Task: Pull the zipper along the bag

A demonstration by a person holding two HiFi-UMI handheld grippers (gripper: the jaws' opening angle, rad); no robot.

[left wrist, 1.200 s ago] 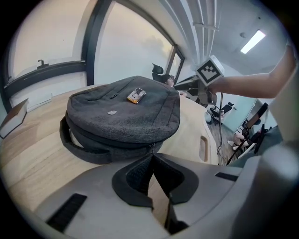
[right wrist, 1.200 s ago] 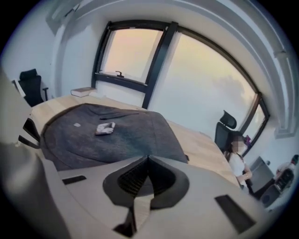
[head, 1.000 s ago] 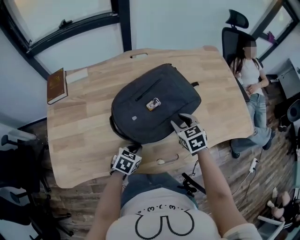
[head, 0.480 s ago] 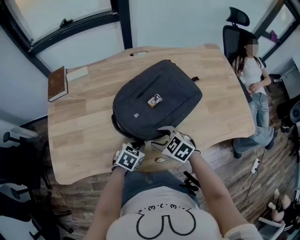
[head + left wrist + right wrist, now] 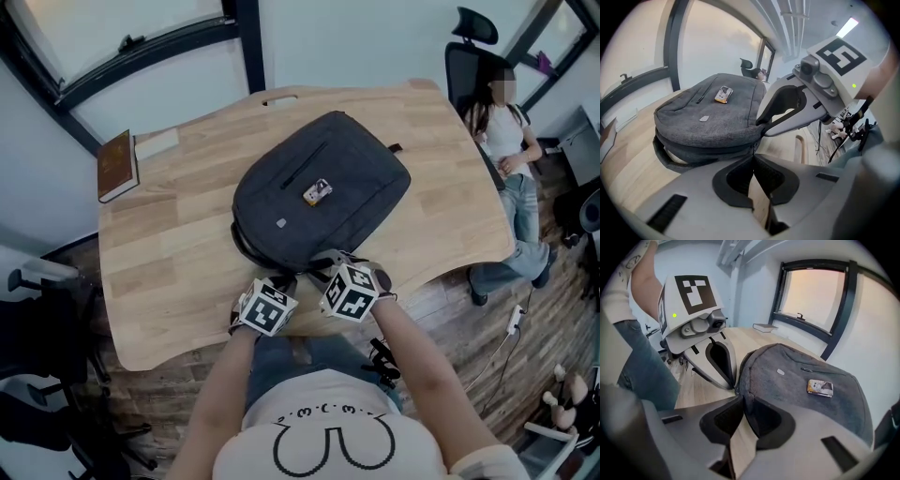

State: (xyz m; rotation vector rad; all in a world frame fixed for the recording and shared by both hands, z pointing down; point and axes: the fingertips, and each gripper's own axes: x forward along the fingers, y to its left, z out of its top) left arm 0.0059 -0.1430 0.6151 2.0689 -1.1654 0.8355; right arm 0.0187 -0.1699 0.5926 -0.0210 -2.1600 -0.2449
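Bag [image 5: 323, 197] near table [image 5: 164, 272] front edge; open wood on 2 sides.

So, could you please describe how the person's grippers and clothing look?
Both the left gripper and right gripper are light grey plastic with black pads, each carrying a cube of black-and-white square markers. The person wears a white printed T-shirt and blue jeans.
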